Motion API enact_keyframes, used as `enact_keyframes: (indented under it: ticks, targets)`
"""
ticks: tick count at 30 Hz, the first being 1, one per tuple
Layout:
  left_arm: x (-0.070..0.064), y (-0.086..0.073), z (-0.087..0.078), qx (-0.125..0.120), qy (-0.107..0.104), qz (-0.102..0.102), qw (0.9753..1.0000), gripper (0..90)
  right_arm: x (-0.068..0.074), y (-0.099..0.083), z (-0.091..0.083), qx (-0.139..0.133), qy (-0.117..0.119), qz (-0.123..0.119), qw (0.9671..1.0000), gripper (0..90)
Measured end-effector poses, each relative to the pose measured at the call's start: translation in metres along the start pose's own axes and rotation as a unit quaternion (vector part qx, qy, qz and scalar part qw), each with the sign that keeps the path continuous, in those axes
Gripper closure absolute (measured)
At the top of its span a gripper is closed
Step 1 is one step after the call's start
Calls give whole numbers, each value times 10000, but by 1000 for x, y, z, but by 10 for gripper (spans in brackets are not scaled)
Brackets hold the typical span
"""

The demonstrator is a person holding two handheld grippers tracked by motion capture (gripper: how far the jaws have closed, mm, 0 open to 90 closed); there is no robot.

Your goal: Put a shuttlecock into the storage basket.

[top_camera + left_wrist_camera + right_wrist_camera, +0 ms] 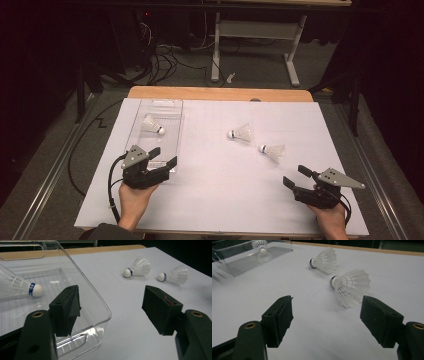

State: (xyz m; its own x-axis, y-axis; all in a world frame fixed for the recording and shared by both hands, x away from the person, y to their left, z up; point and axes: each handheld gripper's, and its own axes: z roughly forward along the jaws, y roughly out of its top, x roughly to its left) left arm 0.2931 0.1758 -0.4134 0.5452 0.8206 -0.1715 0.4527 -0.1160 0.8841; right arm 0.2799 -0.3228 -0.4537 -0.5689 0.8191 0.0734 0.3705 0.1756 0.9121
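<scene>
The right gripper (294,178), jaws wide and empty like the left gripper (164,156), is best closed gently around the cork of the nearest white feathered shuttlecock (273,151), for the clear plastic box (172,107).

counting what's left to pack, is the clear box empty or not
Not empty: one shuttlecock lies on its side inside the clear box.
</scene>
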Motion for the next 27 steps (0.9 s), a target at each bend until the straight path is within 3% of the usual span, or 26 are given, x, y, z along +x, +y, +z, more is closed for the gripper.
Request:
enact_keyframes:
  ticks: [27]
  targets:
    - [-10, 6, 16, 91, -173, 113, 9997, 313, 0, 0, 0, -4, 6, -8, 10000, 267]
